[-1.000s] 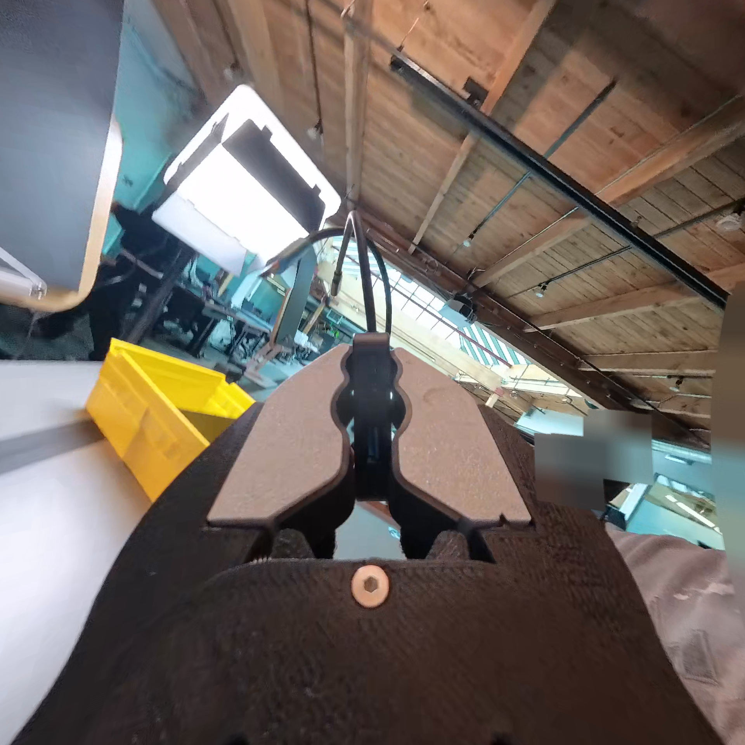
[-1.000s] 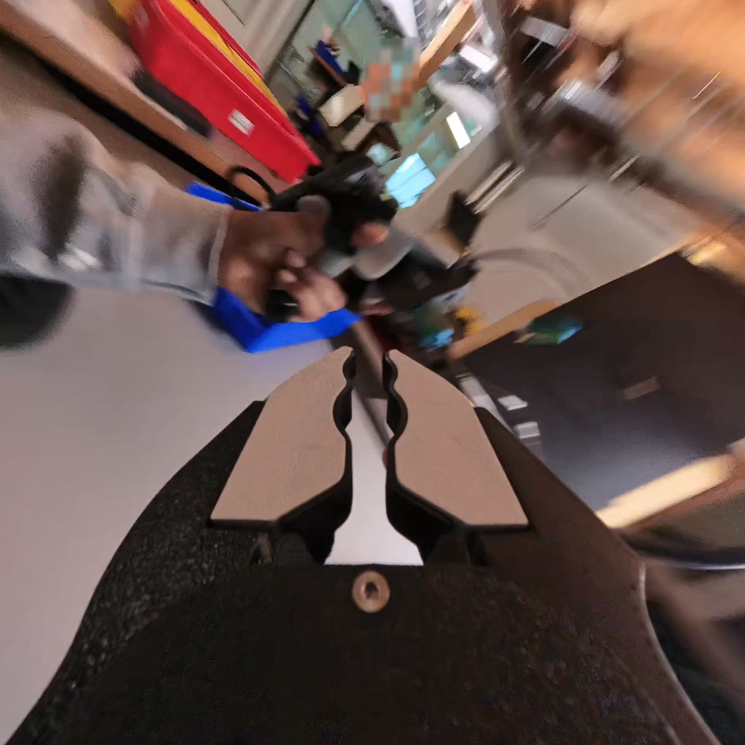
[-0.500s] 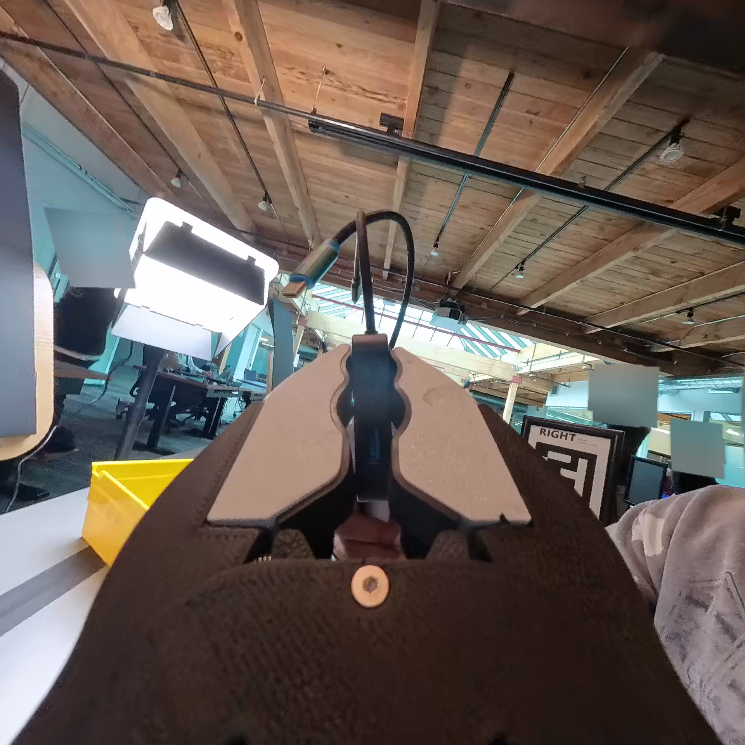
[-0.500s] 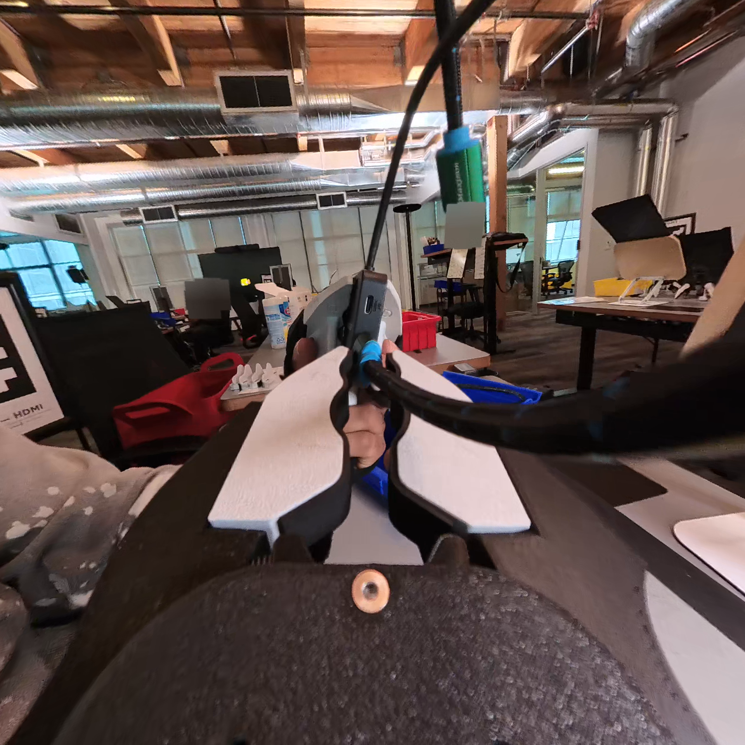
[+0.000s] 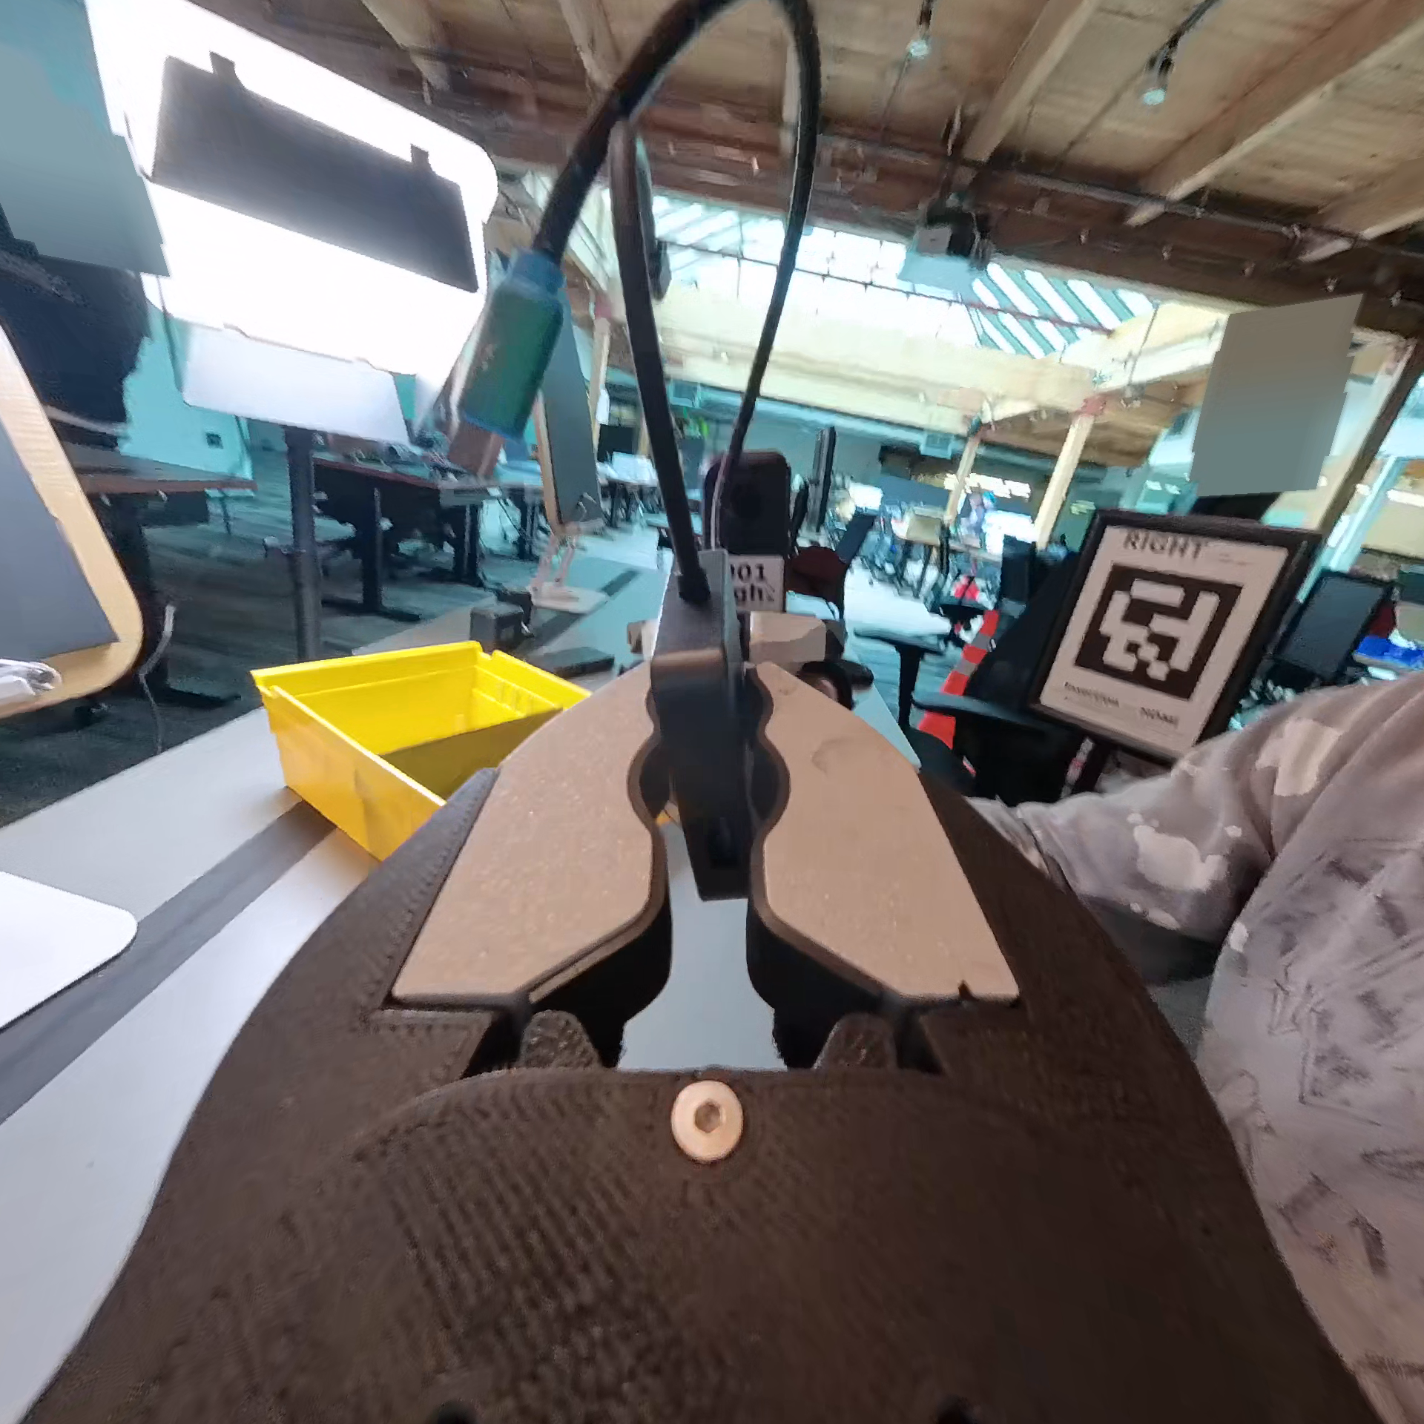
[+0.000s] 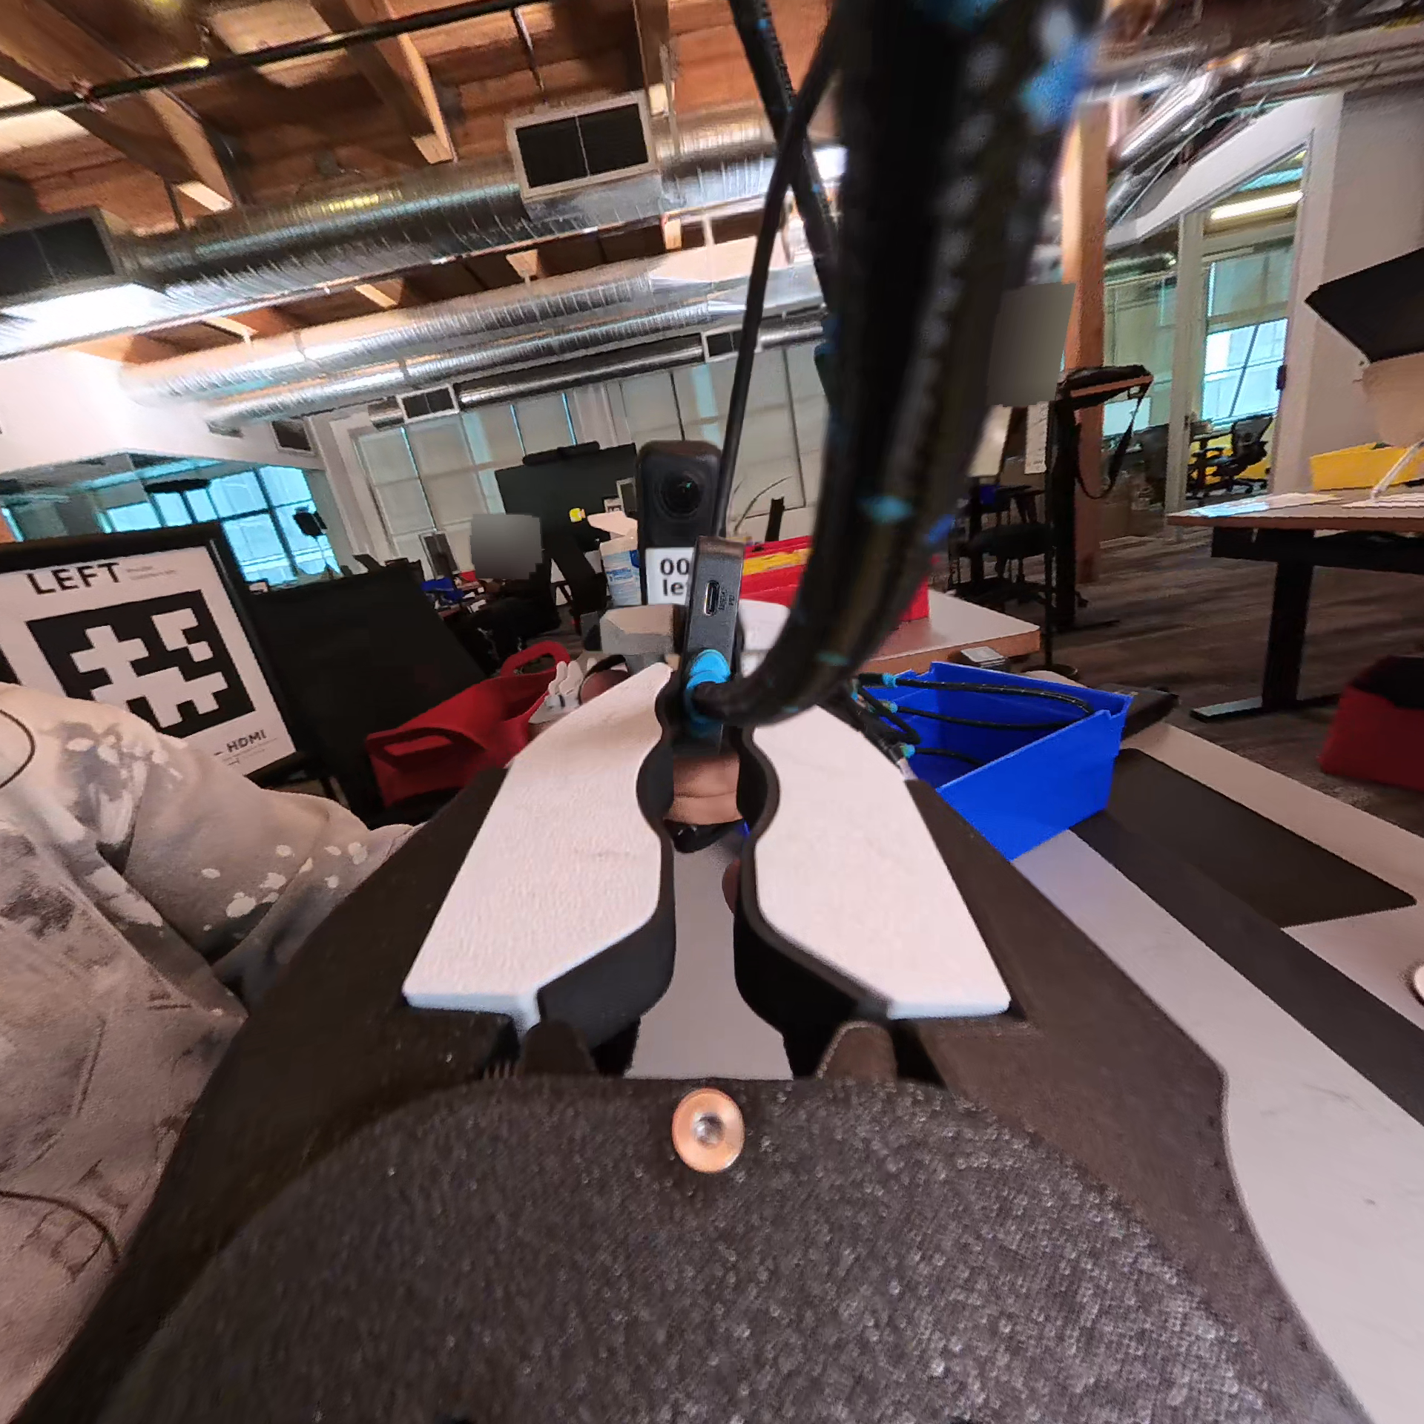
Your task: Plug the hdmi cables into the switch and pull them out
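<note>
At centre frame of the left wrist view, the left tongs [image 5: 705, 759] are clamped on the black switch [image 5: 701, 740], held edge-up above the desk [image 5: 154, 909], a green-and-blue cable plug [image 5: 508, 354] dangling at upper left. Opposite, the right tongs [image 6: 705, 759] pinch the blue-collared plug of the braided hdmi cable [image 6: 886, 493] right at the switch; a blue bin [image 6: 1025, 770] holds more cables at mid right

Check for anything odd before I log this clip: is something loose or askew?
A green plug dangles unplugged in mid-air, up left of the switch, its cable arcing overhead. Otherwise tidy: left gripper clamps the switch, right gripper pinches the blue-collared plug at it.
</note>
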A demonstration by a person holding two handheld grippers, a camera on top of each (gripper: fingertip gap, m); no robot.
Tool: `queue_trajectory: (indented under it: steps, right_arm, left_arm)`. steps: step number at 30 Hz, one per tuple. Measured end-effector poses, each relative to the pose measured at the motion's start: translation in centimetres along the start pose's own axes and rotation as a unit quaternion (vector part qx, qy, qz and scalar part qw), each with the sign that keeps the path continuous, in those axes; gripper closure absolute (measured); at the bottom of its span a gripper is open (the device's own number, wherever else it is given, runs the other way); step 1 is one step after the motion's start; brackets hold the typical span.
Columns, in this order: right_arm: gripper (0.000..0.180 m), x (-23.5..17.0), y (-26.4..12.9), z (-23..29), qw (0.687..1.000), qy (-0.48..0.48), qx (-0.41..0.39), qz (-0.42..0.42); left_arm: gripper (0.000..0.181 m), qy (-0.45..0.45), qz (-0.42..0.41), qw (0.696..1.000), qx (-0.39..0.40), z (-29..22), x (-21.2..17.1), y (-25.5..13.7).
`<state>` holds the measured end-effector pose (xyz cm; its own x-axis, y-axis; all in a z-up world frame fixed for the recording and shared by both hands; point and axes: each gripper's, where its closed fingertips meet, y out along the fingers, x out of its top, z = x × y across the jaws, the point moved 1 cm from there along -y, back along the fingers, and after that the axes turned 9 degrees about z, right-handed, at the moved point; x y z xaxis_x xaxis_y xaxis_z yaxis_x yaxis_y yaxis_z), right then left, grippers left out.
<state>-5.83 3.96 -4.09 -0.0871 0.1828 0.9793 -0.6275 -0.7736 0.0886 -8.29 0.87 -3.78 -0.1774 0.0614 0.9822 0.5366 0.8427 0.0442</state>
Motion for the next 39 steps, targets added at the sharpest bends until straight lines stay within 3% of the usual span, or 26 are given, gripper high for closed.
queue_trajectory:
  steps: [10, 13, 17, 21, 24, 27, 33, 39]
  right_arm:
    - [0.168, -1.0, 0.2, 0.6, 0.998, -0.050, 0.001, 0.047]
    - [0.169, 2.4, -4.9, 0.0, 0.998, -0.048, -0.024, -0.013]
    - [0.169, 3.3, -12.9, -3.0, 0.974, -0.053, -0.207, 0.072]
    - [0.169, 0.5, -20.6, -5.6, 0.911, 0.001, -0.354, 0.213]
    - [0.168, -2.8, -27.0, -7.6, 0.823, 0.036, -0.457, 0.336]
    - [0.169, -5.5, -31.2, -8.9, 0.749, 0.078, -0.502, 0.425]
    - [0.168, -9.0, -31.5, -11.6, 0.661, 0.106, -0.502, 0.547]
    - [0.168, -11.2, -31.5, -14.2, 0.548, 0.069, -0.490, 0.674]
  left_arm:
    - [0.166, 0.029, 0.070, 0.997, -0.025, -0.7, -1.4, 0.1]
    - [0.166, 0.009, 0.002, 1.000, -0.027, -0.2, 0.8, -2.6]
    - [0.166, 0.060, 0.036, 0.997, 0.025, -0.4, 1.8, -5.5]
    - [0.166, 0.045, 0.034, 0.997, 0.052, -0.2, 2.5, -5.0]
    - [0.166, 0.025, 0.025, 0.997, 0.073, 0.6, 2.9, -5.7]
    - [0.166, 0.011, 0.013, 0.996, 0.087, 0.9, 3.3, -6.4]
    - [0.166, 0.004, 0.005, 0.995, 0.095, 1.1, 3.6, -7.0]
    - [0.166, 0.001, 0.011, 0.995, 0.097, 1.3, 3.2, -6.9]
